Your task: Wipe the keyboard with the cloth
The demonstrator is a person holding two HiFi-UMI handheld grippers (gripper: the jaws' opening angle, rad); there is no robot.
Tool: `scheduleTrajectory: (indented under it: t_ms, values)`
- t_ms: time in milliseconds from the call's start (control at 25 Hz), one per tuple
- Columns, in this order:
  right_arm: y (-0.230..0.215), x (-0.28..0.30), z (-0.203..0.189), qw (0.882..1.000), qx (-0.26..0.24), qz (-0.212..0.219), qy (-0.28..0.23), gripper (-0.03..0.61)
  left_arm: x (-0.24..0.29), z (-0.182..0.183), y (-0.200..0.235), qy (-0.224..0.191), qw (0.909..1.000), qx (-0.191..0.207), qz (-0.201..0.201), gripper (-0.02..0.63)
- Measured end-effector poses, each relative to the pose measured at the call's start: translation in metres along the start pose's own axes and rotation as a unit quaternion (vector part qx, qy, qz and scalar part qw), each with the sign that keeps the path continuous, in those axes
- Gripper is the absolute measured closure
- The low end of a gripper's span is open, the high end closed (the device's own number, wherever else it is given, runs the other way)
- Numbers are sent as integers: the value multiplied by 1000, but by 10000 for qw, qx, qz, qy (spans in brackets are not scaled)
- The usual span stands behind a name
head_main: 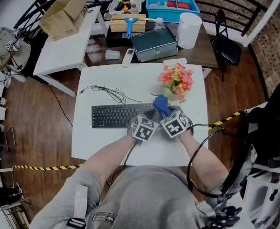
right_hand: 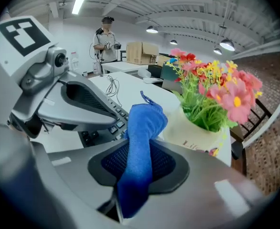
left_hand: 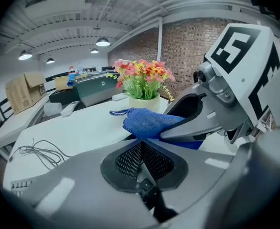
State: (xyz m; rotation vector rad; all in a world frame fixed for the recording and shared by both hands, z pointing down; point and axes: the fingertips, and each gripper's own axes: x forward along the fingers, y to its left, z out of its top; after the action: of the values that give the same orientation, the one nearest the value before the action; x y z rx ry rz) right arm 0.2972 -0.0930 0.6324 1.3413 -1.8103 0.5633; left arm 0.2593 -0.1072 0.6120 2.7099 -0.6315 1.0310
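While the right gripper [right_hand: 139, 168] pinches the blue cloth [right_hand: 144, 125] over the right end of the keyboard [head_main: 115, 114], the left gripper [left_hand: 141, 159] sits beside it, jaws closed on nothing. Wiping looks underway. Next, the cloth should sweep leftward along the keys under light pressure.

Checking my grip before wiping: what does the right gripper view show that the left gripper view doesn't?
Only the right gripper view: the blue cloth clamped between the right gripper's jaws, and a standing person far back. Only the left gripper view: the left gripper's jaws, shut on nothing. Both: the cloth, the flowers, the white table, the cardboard box.
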Motion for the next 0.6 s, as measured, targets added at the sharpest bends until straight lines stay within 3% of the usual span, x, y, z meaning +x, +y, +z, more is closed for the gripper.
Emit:
scheduleTrajectory:
  t_ms: [360,600]
  values:
    - [-16,19,13,9998,-117,60,158,465,12,9,16,125,9983,-568,-37,620]
    - [1,10,0,9998,-58,95,177,466,4,-10,5,215,9984,-486,-169,620]
